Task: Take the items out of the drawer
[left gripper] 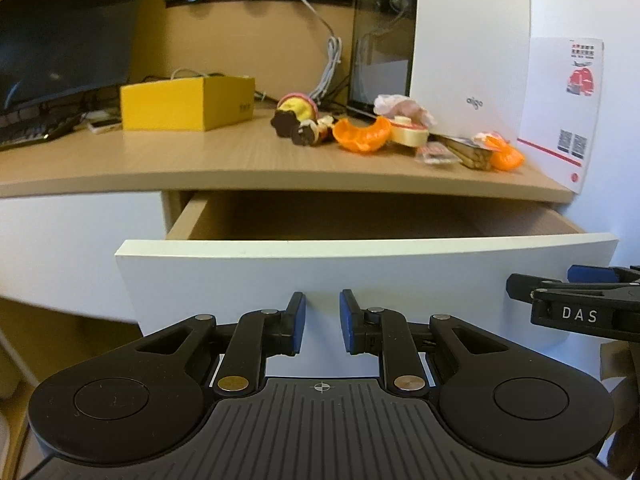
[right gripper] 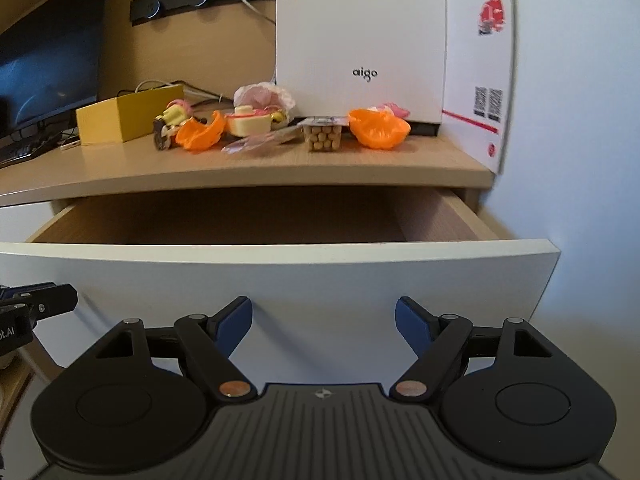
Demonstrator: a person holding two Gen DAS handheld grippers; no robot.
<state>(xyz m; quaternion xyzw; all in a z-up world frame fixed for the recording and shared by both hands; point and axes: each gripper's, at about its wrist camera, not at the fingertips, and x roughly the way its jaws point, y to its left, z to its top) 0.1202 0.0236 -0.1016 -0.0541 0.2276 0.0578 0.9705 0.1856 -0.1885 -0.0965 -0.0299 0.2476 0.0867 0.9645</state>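
The drawer (left gripper: 360,264) stands pulled out beneath the wooden desktop (left gripper: 200,160), its white front panel stretching across the middle of both views. What shows of its inside is bare wood; the floor behind the front panel is hidden.

In the left wrist view, the left gripper (left gripper: 322,320) sits at lower centre, just before the drawer front, its blue-padded fingers parted by a narrow gap with nothing between them. The right gripper (left gripper: 568,300) pokes in at the right edge of that frame.

In the right wrist view, the right gripper (right gripper: 323,322) fills the lower centre, its fingers spread wide and empty, also facing the drawer front.

On the desktop, in the upper middle of both frames, lies a cluster of small items: two orange shell halves (right gripper: 200,132), a clear tub of round beige pieces (right gripper: 322,133), a cream-coloured toy (right gripper: 248,122) and a crumpled pink wrapper (right gripper: 262,96). A yellow box (left gripper: 188,106) sits to their left; a white box marked "aigo" (right gripper: 360,40) stands behind them.
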